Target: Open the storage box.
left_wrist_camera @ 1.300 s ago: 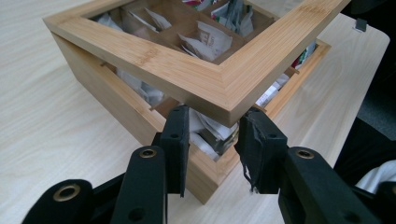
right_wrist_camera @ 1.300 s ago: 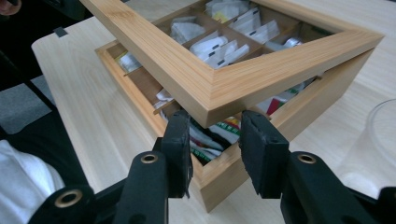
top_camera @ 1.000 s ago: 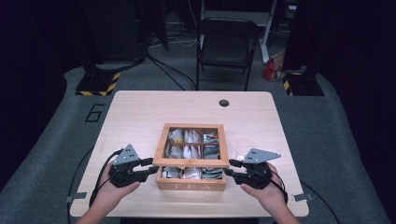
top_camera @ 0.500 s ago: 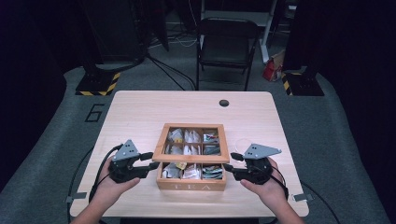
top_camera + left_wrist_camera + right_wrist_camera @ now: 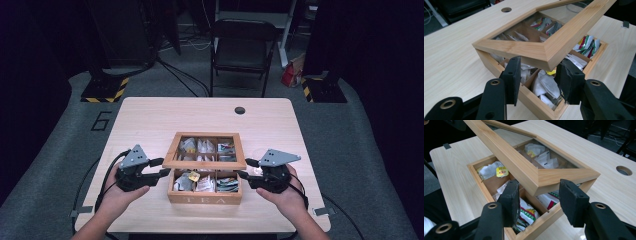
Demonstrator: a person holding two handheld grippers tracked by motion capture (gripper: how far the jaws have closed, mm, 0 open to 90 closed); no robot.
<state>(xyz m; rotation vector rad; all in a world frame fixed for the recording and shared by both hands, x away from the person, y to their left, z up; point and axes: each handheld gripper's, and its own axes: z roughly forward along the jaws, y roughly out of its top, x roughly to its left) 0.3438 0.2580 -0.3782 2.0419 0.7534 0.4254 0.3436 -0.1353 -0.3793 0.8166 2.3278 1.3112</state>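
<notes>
Lid (image 5: 205,161) now raised over tea bags (image 5: 204,182)

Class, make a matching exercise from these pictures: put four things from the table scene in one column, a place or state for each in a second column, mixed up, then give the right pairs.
Things:
1. lid
2. tea box
3. round hole
4. left gripper

Places or states:
A. in the tabletop, beyond the box
B. lifted at the front, tilted
C. at the lid's left front corner, jaws apart
D. marked TEA on its front, sachets inside

Pairs: 1-B, 2-D, 3-A, 4-C
</notes>
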